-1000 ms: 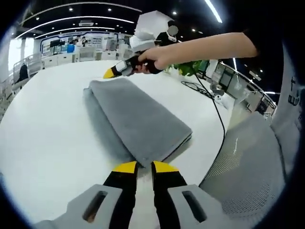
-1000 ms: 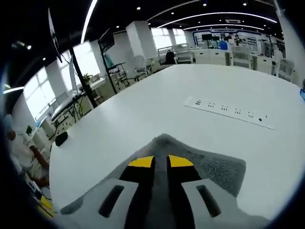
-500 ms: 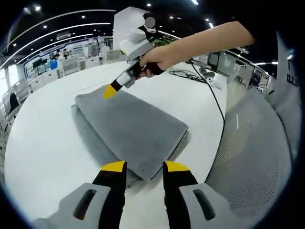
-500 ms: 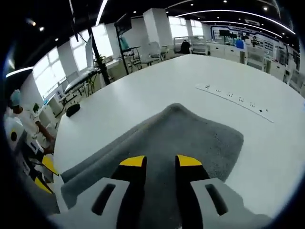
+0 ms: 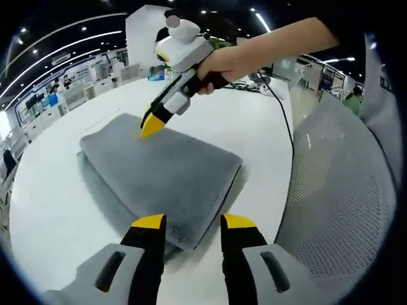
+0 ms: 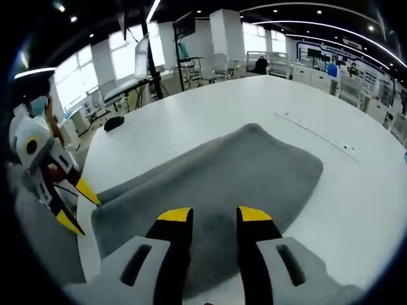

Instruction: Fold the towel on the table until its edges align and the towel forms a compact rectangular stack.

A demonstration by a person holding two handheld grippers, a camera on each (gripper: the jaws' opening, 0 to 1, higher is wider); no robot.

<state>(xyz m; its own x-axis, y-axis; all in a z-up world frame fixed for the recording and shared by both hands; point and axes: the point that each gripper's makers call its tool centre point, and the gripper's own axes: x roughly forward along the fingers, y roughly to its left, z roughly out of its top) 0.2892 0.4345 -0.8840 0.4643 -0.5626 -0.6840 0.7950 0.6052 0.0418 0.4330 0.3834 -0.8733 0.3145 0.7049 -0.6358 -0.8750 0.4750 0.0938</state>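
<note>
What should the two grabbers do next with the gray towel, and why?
Probably lift both away and stop. The towel already lies folded in a flat rectangle on the white table, its layers nearly lined up. The left gripper and right gripper are both open, holding nothing.

towel [image 5: 159, 171]: near corner hidden from me behind the left gripper [image 5: 188, 222] yellow tips; how many layers are underneath, can't tell
right gripper [image 5: 149, 124]: tips overlap in my left gripper view, gap unreadable there
towel near edge [image 6: 210, 254]: covered by right gripper's own jaws in the right gripper view
left gripper [image 6: 75, 204]: cut by the view's left edge, body half lost
surface [image 6: 356, 210]: far strip with sockets too small to read
background desks: blurred, can't make out details
</note>
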